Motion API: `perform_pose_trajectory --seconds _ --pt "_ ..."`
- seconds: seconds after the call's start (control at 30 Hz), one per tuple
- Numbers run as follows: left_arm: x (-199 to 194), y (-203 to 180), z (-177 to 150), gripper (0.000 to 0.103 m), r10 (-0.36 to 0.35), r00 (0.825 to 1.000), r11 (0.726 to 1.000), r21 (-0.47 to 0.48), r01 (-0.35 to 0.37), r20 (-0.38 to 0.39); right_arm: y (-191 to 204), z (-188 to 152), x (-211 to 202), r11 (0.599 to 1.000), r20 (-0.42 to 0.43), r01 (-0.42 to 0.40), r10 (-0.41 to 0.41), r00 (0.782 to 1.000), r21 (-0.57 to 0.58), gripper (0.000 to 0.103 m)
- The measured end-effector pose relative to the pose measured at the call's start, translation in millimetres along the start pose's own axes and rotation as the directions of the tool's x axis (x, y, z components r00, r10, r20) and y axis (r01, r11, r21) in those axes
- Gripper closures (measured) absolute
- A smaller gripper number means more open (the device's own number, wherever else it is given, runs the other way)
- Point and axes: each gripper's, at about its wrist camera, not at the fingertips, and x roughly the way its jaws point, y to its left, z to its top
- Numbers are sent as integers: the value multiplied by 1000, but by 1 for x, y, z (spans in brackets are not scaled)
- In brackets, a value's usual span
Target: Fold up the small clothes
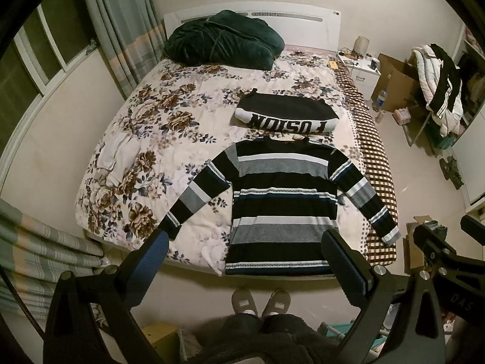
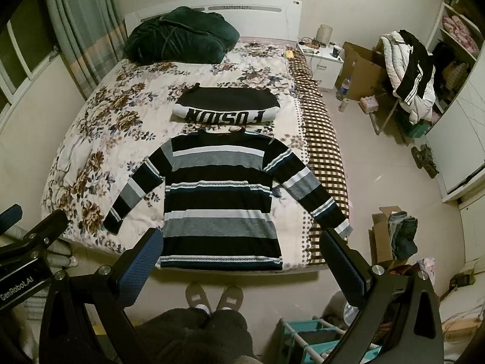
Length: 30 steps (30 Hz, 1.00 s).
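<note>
I stand at the foot of the bed [image 1: 127, 139] with both sets of fingers spread wide apart and holding nothing: my left gripper [image 1: 245, 261] and my right gripper [image 2: 242, 257] hang above the mattress edge, well short of any cloth. Ahead of my fingers the striped sweater [image 1: 282, 206] lies flat, front up, hem toward me, both sleeves splayed outward. It looks unfolded, so I judge I am at the start of this garment. The next move calls for reaching down to each sleeve cuff, or a side seam, and drawing it across the body. Beyond the sweater's collar sits a folded black-and-white top [image 1: 285, 115] with lettering, apparently finished. Farther off lies a dark green blanket [image 1: 221, 42]. Nothing blocks the sweater; the right sleeve reaches onto the checked blanket [image 1: 376, 163].
</note>
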Motion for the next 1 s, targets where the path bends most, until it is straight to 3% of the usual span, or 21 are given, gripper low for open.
perform_pose_trajectory --seconds 1.0 --pt "3 0 3 0 -5 1000 1000 -2 5 -1 1 3 0 1000 -5 1 -1 1000 1 0"
